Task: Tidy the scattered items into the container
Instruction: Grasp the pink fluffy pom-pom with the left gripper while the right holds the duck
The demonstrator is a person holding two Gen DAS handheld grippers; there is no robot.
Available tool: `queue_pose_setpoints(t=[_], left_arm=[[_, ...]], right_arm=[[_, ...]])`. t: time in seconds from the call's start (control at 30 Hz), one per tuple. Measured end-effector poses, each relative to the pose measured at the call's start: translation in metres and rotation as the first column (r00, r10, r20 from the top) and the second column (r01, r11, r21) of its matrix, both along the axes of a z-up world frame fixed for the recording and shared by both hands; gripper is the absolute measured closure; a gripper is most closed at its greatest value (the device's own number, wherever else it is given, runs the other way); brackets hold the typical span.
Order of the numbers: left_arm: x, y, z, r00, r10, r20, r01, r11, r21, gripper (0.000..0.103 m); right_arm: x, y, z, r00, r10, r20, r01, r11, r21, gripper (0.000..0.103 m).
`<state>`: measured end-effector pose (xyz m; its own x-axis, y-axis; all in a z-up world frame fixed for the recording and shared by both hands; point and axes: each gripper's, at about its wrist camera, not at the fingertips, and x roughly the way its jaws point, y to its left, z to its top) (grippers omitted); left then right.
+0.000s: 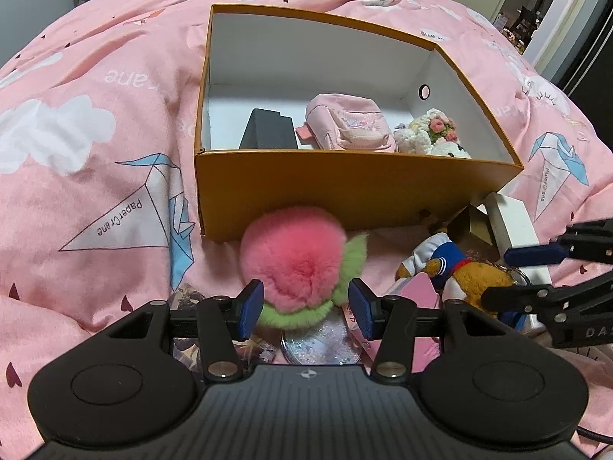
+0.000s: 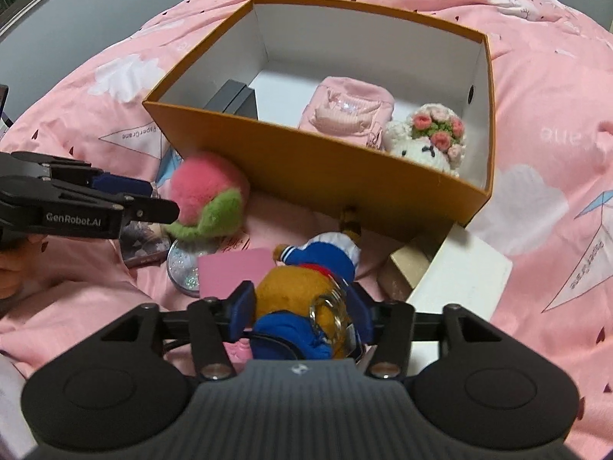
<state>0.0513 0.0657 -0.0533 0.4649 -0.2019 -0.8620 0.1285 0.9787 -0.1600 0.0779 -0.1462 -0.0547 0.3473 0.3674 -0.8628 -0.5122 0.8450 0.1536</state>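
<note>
You are straddling the plush peach, lying just before the orange box, with the left gripper open, so be closing squarely around its fluffy middle.

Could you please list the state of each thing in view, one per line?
Orange box: open, no lid.
Black case: in the box.
Pink mini backpack: in the box.
Crochet bunny: in the box.
Pink pom-pom: on the bedding, between the open left tongs.
Sailor plush: on the bedding, between the right tongs.
</note>
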Motion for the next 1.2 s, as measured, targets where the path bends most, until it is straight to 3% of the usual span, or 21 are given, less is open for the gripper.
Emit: queue_pose_setpoints(t=[0.23, 0.47, 0.57, 0.73, 1.0, 1.2], left_arm=[[0.003, 0.002, 0.0, 1.0, 0.005, 0.003, -0.005, 1.0, 0.002, 0.043], [0.012, -0.002, -0.004, 1.0, 0.004, 0.0, -0.004, 1.0, 0.018, 0.039], [0.016, -0.005, -0.006, 1.0, 0.005, -0.012, -0.005, 1.0, 0.022, 0.039], [0.02, -0.006, -0.006, 1.0, 0.012, -0.018, -0.011, 1.0, 0.018, 0.039], [0.03, -0.011, -0.007, 1.0, 0.007, -0.01, -0.007, 1.0, 0.028, 0.037], [0.042, -0.016, -0.019, 0.999, 0.018, -0.036, -0.017, 0.999, 0.039, 0.037]], right_arm=[[0.01, 0.016, -0.014, 0.996, 0.078, -0.053, -0.08, 0.996, -0.046, 0.035], [0.017, 0.02, -0.034, 0.993, 0.079, -0.093, -0.086, 0.993, -0.074, 0.034], [0.019, 0.017, -0.04, 0.993, 0.064, -0.098, -0.073, 0.994, -0.087, 0.043], [0.018, 0.009, -0.03, 0.995, 0.059, -0.087, -0.064, 0.996, -0.058, 0.05], [0.015, 0.004, 0.016, 0.997, 0.067, 0.035, -0.069, 0.996, 0.06, 0.05], [0.025, 0.011, 0.001, 0.999, 0.047, 0.008, -0.048, 0.99, 0.131, 0.05]])
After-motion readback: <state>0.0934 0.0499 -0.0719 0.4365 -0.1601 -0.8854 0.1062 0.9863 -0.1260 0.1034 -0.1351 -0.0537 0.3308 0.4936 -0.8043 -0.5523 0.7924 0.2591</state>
